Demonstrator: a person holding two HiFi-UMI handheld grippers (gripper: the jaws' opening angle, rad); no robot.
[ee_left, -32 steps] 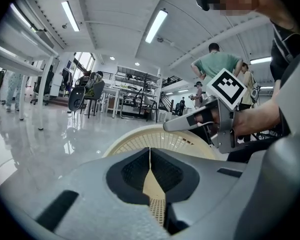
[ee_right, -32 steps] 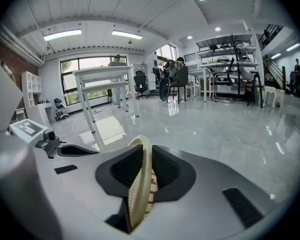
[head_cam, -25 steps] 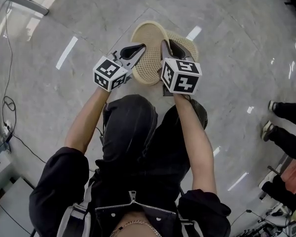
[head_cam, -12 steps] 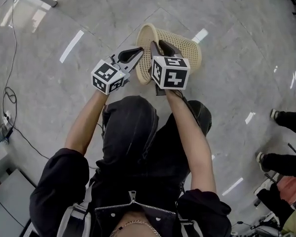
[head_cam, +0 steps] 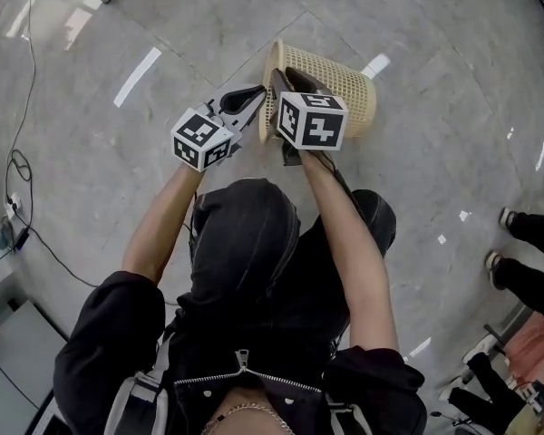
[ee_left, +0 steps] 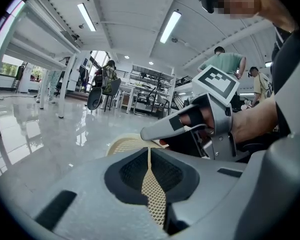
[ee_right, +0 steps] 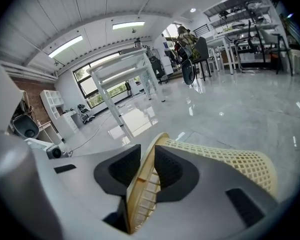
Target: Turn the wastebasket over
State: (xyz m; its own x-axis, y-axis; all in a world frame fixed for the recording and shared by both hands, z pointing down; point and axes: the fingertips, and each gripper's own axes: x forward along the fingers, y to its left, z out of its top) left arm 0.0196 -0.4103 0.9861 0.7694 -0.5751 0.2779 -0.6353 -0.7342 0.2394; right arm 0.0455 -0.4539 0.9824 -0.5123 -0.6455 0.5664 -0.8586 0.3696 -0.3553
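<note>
Two holds are on the beige plastic mesh wastebasket (head_cam: 340, 84), which lies on its side on the glossy grey stone floor (head_cam: 100, 179), mouth facing you. Your left hand-held gripper (head_cam: 252, 96) is clamped tight on the mesh wall at the mouth. Your right hand-held gripper (head_cam: 286, 73) pinches the thick rim (ee_right: 149, 176), and its jaws have just been easing wider. Firm up that right grip, then roll both wrists together so the rim doesn't slip.

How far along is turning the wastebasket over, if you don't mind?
Done: the basket lies tipped on its side. In hand: left gripper pinches its mesh; right gripper, jaws just opening, has the rim between them. Left: finishing the turn.
</note>
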